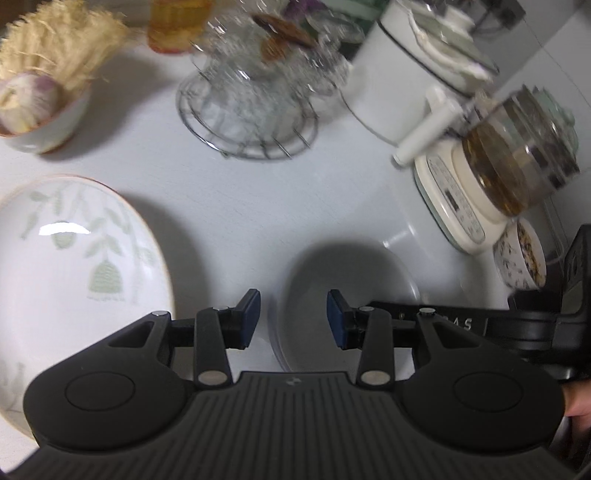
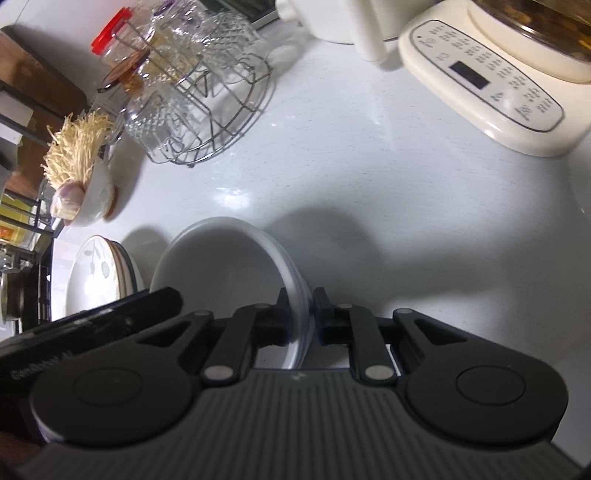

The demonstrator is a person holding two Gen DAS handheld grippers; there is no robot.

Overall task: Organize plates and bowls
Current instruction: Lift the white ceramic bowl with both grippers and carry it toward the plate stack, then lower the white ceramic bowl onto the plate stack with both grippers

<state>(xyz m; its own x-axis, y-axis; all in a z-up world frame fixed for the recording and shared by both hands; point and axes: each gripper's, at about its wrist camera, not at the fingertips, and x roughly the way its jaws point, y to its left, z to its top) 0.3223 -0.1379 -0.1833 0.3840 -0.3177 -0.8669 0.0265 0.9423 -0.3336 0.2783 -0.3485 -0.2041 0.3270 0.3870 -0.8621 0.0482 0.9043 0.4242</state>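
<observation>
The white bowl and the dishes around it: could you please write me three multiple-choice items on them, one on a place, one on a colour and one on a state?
1. Where does the leaf-patterned plate lie relative to the white bowl?
A. To its left
B. Inside it
C. Behind the kettle base

2. What colour is the lid of the jar by the wire glass rack?
A. Blue
B. Red
C. Green

3. How is the right tool set?
A. Open over the counter
B. Shut on the white bowl's rim
C. Shut on a glass

Answers:
1 A, the plate sits left of the bowl in both views.
2 B, the lid is bright red.
3 B, its fingers pinch the bowl's rim, while the left tool is open.
</observation>
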